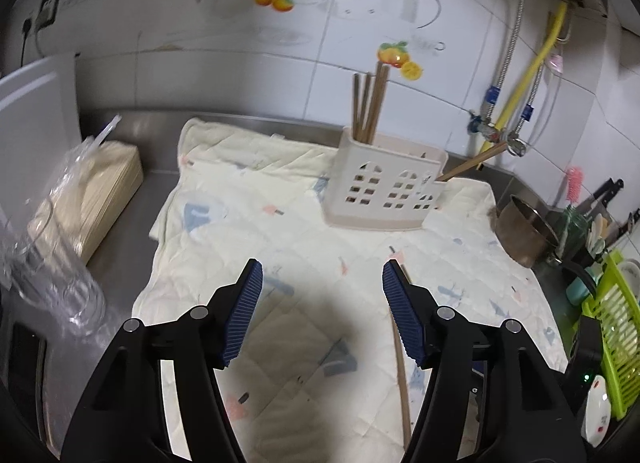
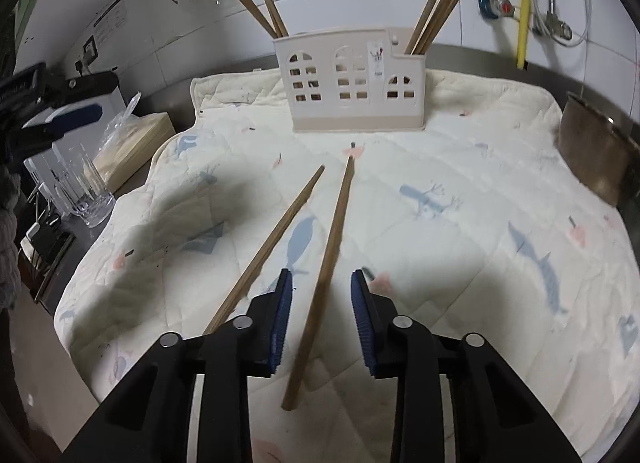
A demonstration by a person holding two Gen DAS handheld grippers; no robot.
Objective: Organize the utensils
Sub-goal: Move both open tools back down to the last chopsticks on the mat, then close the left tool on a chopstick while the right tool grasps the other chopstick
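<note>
A cream utensil holder (image 2: pixel 352 83) with window cut-outs stands on a quilted cloth (image 2: pixel 440 223), with wooden chopsticks upright in its left (image 2: pixel 264 7) and right (image 2: pixel 436 11) compartments. It also shows in the left wrist view (image 1: pixel 384 183). Two loose chopsticks lie on the cloth: one (image 2: pixel 324 263) runs between my right gripper's (image 2: pixel 320 319) open fingers, untouched; the other (image 2: pixel 272 243) lies just left of it. My left gripper (image 1: pixel 322 311) is open and empty above the cloth, with a chopstick (image 1: pixel 402 375) beside its right finger.
A clear glass (image 2: pixel 86 191) and a box of wooden sticks in plastic (image 1: pixel 92 191) sit left of the cloth. A metal pot (image 1: pixel 524 231) and a green dish rack (image 1: pixel 612 335) are at the right. Pipes and valves (image 2: pixel 520 3) run on the tiled wall.
</note>
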